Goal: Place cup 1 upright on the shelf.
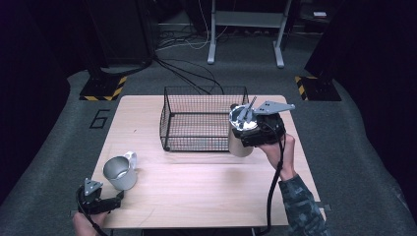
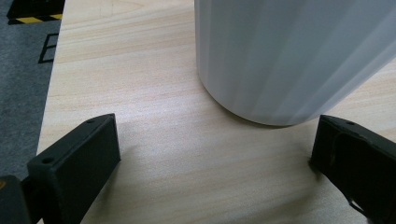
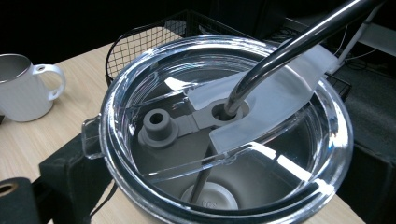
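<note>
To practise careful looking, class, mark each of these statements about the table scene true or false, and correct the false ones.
1. The right gripper holds a tumbler with a clear lid and a straw. True.
2. The white mug sits inside the wire basket. False: it stands on the table, to the left and nearer the person than the basket.
3. The left gripper is clamped on the mug. False: its jaws are spread open on either side, short of the mug.
4. The tumbler is beside the basket's right front corner, not inside it. True.
5. The tumbler has no lid. False: a clear lid covers it, with the straw through a hole.
</note>
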A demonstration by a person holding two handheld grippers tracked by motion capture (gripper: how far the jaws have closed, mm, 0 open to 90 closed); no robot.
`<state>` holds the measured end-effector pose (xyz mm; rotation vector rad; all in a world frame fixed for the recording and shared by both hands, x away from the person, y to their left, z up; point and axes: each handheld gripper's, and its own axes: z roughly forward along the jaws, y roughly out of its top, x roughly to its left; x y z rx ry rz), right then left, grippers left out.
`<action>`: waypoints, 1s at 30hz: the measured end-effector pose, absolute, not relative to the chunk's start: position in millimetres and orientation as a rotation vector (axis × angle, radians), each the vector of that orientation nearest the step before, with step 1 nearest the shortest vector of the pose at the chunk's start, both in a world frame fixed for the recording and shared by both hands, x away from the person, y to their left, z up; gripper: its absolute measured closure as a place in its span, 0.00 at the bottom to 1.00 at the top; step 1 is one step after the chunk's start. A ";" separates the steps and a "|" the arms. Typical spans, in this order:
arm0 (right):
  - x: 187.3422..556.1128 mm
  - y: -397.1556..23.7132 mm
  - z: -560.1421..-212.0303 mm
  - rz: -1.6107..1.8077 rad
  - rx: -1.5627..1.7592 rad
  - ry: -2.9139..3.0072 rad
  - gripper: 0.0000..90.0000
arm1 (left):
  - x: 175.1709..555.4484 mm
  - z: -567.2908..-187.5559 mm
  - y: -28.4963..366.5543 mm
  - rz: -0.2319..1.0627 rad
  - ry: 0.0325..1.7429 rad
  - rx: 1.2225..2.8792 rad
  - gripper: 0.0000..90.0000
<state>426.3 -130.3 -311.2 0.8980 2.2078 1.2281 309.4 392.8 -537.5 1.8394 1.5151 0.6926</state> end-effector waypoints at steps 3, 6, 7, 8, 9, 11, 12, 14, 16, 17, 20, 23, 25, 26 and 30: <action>430.4 -128.5 -309.0 1.224 0.886 2.212 0.04 | 309.6 -537.8 392.4 0.694 1.516 1.831 0.01; 433.5 -127.1 -307.5 1.220 0.882 2.212 0.04 | 309.4 -537.5 392.8 0.692 1.515 1.840 0.01; 434.1 -126.4 -307.0 1.223 0.889 2.212 0.04 | 309.5 -537.5 392.9 0.693 1.515 1.840 0.01; 435.1 -126.0 -306.7 1.222 0.890 2.213 0.04 | 309.5 -537.5 392.8 0.693 1.515 1.839 0.01; 436.3 -125.5 -306.3 1.220 0.890 2.211 0.04 | 309.5 -537.5 392.8 0.693 1.515 1.840 0.01; 438.4 -124.5 -305.6 1.214 0.891 2.211 0.04 | 309.5 -537.5 392.9 0.693 1.515 1.840 0.01; 439.7 -124.4 -305.0 1.211 0.887 2.213 0.04 | 309.5 -537.5 392.9 0.693 1.514 1.840 0.01; 441.8 -123.6 -303.9 1.209 0.888 2.213 0.04 | 309.6 -537.9 392.2 0.693 1.518 1.827 0.01; 444.2 -122.8 -302.7 1.212 0.883 2.211 0.04 | 309.6 -537.9 392.2 0.693 1.518 1.827 0.01; 444.6 -122.4 -302.3 1.212 0.890 2.211 0.04 | 309.6 -537.7 392.7 0.694 1.515 1.835 0.01; 447.8 -121.5 -300.7 1.209 0.889 2.212 0.04 | 309.7 -537.9 392.3 0.694 1.517 1.827 0.01; 451.2 -120.2 -299.2 1.209 0.882 2.210 0.04 | 309.6 -537.8 392.4 0.693 1.517 1.830 0.01; 452.9 -119.0 -298.2 1.209 0.884 2.209 0.04 | 309.6 -537.9 392.3 0.693 1.518 1.827 0.01; 453.7 -118.3 -297.5 1.206 0.887 2.211 0.04 | 309.6 -537.9 392.3 0.693 1.518 1.827 0.01; 458.0 -115.8 -295.9 1.208 0.887 2.212 0.04 | 309.6 -537.7 392.5 0.693 1.516 1.832 0.01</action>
